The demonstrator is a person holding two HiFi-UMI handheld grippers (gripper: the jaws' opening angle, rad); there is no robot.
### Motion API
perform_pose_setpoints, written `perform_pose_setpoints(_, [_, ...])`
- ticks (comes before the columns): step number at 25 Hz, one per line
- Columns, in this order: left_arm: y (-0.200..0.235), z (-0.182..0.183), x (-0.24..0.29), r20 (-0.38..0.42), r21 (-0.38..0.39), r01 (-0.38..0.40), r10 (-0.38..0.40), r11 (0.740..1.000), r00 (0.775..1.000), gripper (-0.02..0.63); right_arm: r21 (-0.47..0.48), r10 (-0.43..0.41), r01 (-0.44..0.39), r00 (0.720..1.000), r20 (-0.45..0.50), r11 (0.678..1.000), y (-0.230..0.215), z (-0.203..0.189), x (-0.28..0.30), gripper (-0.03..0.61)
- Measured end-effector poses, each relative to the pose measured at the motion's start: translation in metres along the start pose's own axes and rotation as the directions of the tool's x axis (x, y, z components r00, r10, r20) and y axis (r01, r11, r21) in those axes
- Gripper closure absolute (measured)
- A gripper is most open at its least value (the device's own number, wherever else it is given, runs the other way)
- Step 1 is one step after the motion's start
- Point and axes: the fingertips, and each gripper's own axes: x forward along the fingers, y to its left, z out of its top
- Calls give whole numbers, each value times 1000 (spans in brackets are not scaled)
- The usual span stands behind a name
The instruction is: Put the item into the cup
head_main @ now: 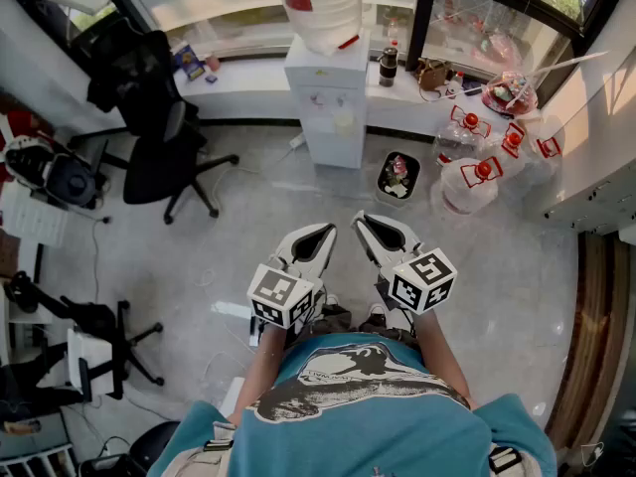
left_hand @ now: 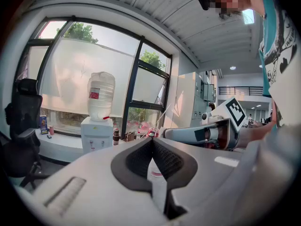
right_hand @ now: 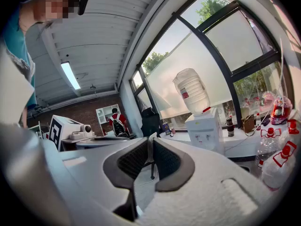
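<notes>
Cup and item show in no view, so their weight, stiffness and a good hold point cannot be judged yet. Left gripper (head_main: 323, 232) and right gripper (head_main: 363, 219) hang side by side at the person's waist. Each has its jaws pressed together on nothing and points at twelve o'clock toward the water dispenser (head_main: 326, 107).

Matt grey plastic shells (left_hand: 84, 173) and black ribbed pads (left_hand: 137, 160) clothe the left gripper (left_hand: 151, 139) and the right gripper (right_hand: 150, 138) above a glossy, polished grey floor (head_main: 248, 207). The water dispenser (head_main: 323, 102) is smooth white plastic under a translucent plastic bottle (head_main: 320, 3), near clear plastic jugs (head_main: 465, 185) with glossy red caps (head_main: 484, 170). The person's T-shirt (head_main: 397, 420) is soft, matt teal cloth.
</notes>
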Motion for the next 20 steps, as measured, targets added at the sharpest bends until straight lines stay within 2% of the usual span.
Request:
perform_pose_setpoints(11, [19,-4,-8,-1,-6,-6,6,1000,1000,601,12,-5,5,1000,7,1000,10,-3,18,545])
perform_pose_setpoints(20, [38,-4,-19,4,-1,19,-19,1000,1000,601,21,-13,13,1000,-10,1000,23,-9,39,545])
